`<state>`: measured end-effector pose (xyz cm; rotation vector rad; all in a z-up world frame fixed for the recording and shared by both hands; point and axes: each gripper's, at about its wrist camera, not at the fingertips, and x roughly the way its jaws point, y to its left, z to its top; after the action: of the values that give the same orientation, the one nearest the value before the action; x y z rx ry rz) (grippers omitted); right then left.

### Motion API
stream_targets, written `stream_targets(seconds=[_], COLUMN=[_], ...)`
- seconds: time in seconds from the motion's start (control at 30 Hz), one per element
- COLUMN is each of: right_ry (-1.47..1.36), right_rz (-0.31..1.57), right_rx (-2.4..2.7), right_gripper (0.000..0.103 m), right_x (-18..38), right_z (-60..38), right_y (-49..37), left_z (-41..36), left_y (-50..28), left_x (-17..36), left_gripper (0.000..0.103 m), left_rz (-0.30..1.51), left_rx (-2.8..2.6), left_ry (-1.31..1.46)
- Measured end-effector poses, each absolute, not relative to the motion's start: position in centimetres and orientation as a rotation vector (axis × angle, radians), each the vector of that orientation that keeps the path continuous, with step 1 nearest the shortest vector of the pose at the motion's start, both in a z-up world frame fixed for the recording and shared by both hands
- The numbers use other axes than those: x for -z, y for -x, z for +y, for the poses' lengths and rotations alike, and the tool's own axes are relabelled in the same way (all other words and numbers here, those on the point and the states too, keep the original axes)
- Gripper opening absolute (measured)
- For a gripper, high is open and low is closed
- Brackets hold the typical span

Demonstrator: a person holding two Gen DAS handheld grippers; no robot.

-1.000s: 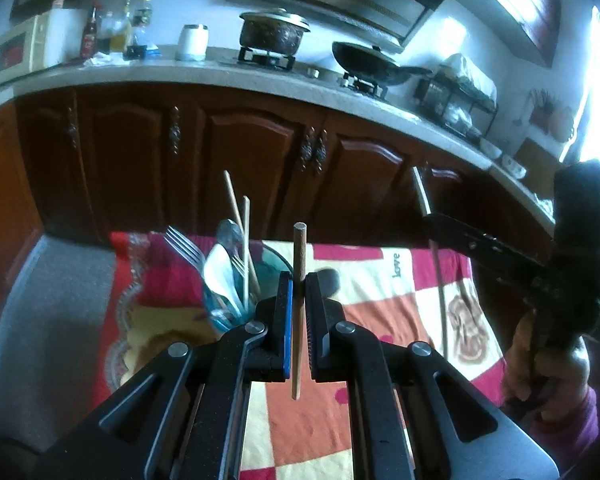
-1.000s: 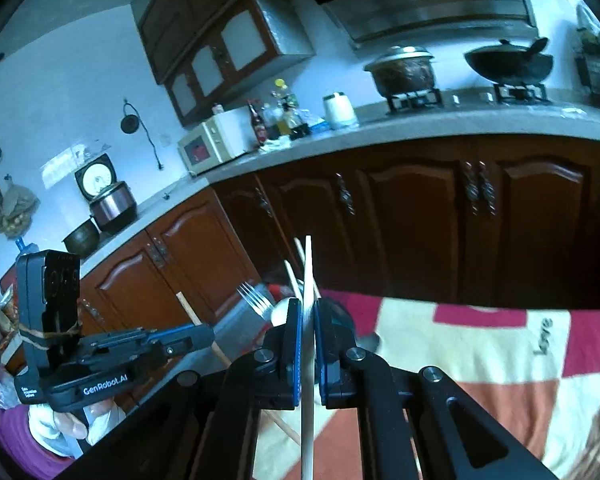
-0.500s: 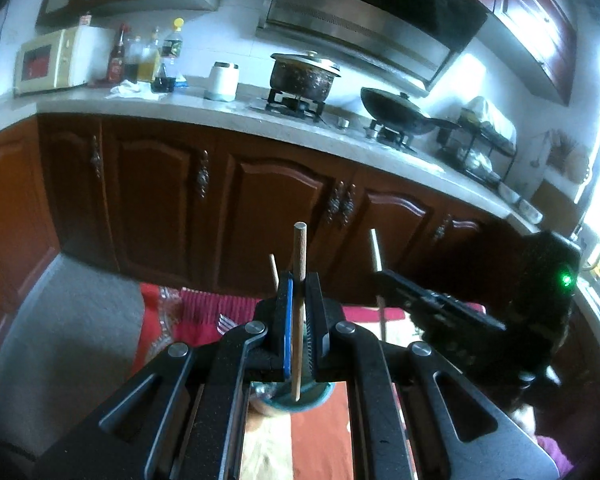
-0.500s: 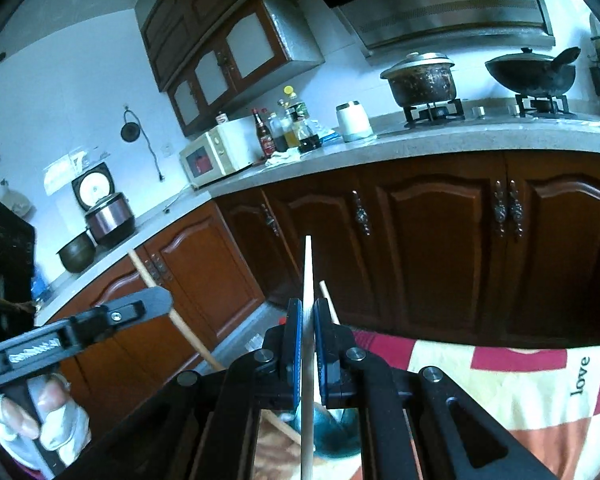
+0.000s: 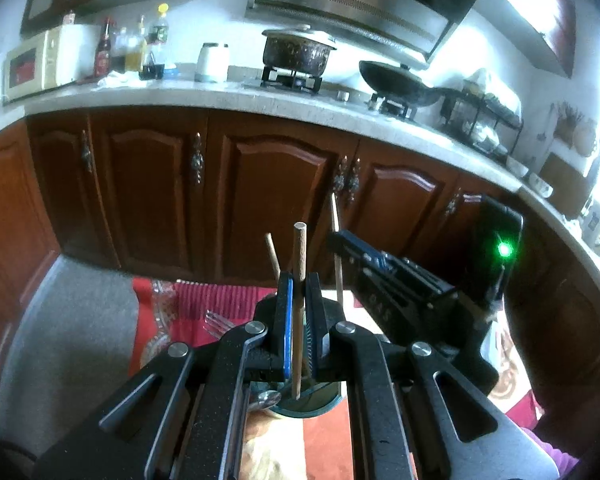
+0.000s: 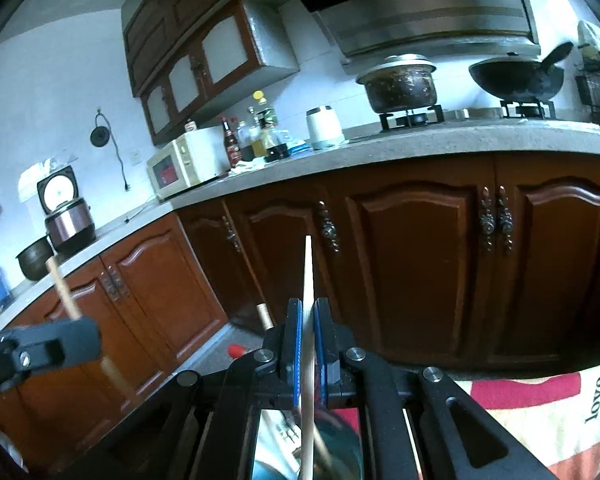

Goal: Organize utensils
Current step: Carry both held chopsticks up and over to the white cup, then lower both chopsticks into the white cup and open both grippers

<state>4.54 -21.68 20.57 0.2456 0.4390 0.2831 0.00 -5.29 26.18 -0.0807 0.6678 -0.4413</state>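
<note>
My left gripper (image 5: pixel 299 280) is shut on a brown wooden chopstick (image 5: pixel 299 256) held upright, its lower end over the mouth of a teal cup (image 5: pixel 316 402). The cup holds a spoon (image 5: pixel 266 398), a fork (image 5: pixel 218 322) and another chopstick (image 5: pixel 273 254). My right gripper (image 6: pixel 308 308) is shut on a pale chopstick (image 6: pixel 308 272), also upright, above the same cup (image 6: pixel 340 452). In the left wrist view the right gripper (image 5: pixel 340 244) comes in from the right, close beside mine. From the right wrist, the left gripper (image 6: pixel 88 338) shows at the left edge with its chopstick (image 6: pixel 62 284).
The cup stands on a red, orange and cream patchwork cloth (image 6: pixel 540 408). Dark wooden cabinet doors (image 5: pixel 268 200) face me beyond it, under a grey counter (image 5: pixel 220 100) with a pot, a wok, bottles and a microwave. Grey floor (image 5: pixel 72 340) lies to the left.
Both grippers have moved in over the cup, which now sits beneath the jaws in each view. The right gripper has come closer to the left one. Both stay shut on their chopsticks.
</note>
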Motion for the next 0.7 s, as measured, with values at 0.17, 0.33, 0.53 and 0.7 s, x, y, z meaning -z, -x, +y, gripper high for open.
stream_targets(seconds=[0.17,0.33,0.53,0.7], right_ry=[-0.262,-0.239,-0.198,-0.175], right_rz=[0.433,0.452,0.521,0.561], right_rx=[-0.253,-0.273,-0.322,-0.32], right_gripper=[0.005,0.005,0.006,0.006], right_x=[-19.1,-18.3,-17.8,-17.2], right_z=[-21.8,-21.5,-21.5,-21.7], right_y=[-5.6,-4.5,-2.0,-0.6], left_z=[-5.7,-6.1,-6.3,-6.5], left_y=[-0.1,-0.1,-0.1,0.0], left_x=[-24.7,-23.6,-22.6,-22.1], left_gripper=[0.005,0.005,0.005,0.005], left_rz=[0.697,0.712,0.723,0.721], left_rx=[0.442,0.444,0.425,0.404], left_ry=[0.072,0.07,0.082,0.081])
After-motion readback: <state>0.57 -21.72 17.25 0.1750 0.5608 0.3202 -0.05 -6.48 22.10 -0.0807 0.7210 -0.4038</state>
